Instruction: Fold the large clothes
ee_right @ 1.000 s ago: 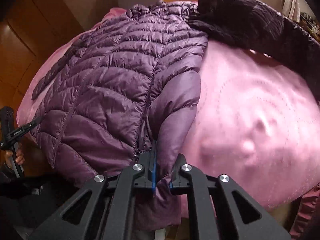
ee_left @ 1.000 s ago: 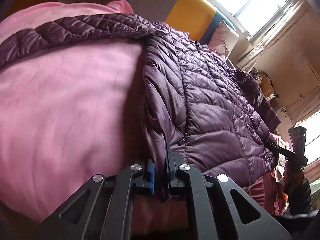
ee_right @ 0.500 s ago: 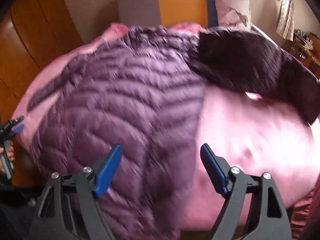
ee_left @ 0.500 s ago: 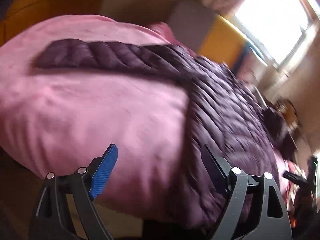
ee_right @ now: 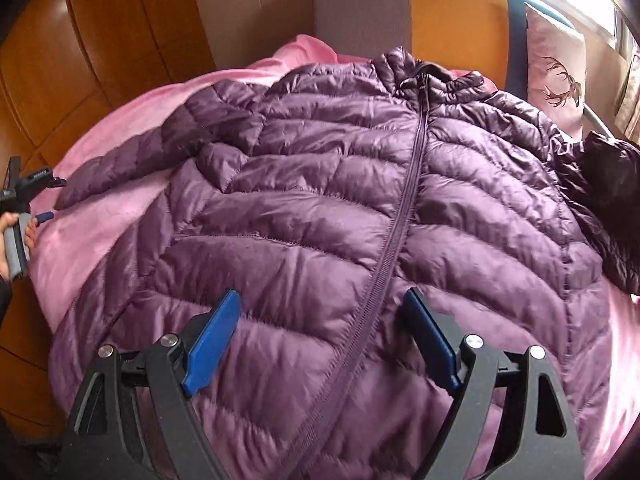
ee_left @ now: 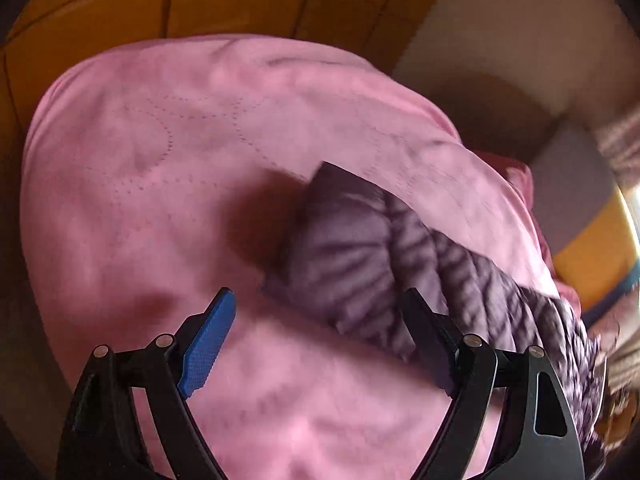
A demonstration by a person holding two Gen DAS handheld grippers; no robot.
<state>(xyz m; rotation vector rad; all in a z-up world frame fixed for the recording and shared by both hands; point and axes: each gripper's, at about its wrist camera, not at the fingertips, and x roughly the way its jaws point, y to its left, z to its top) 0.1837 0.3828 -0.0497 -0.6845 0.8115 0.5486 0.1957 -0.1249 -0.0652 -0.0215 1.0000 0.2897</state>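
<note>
One purple quilted jacket (ee_right: 360,216) lies front-up and spread flat on a pink bedspread (ee_right: 100,240), its zipper (ee_right: 404,200) closed and running from collar to hem. Two sleeves show: one stretches out over the pink cover toward the left of the right wrist view (ee_right: 132,160), the other lies darker at the far right (ee_right: 608,200). The right gripper (ee_right: 320,332) hangs above the lower front of the jacket, jaws spread wide with nothing between them, having just let go. The left gripper (ee_left: 320,336) hovers by the cuff end of the one sleeve (ee_left: 352,256), also gaping and empty after opening just now; that view is blurred. A hand (ee_right: 12,236) holds that left tool at the bed's edge. Behind stands one pale pillow with a deer print (ee_right: 556,68) against a grey, yellow and blue headboard (ee_right: 452,8), with wooden panelling (ee_right: 100,28) beside it.
</note>
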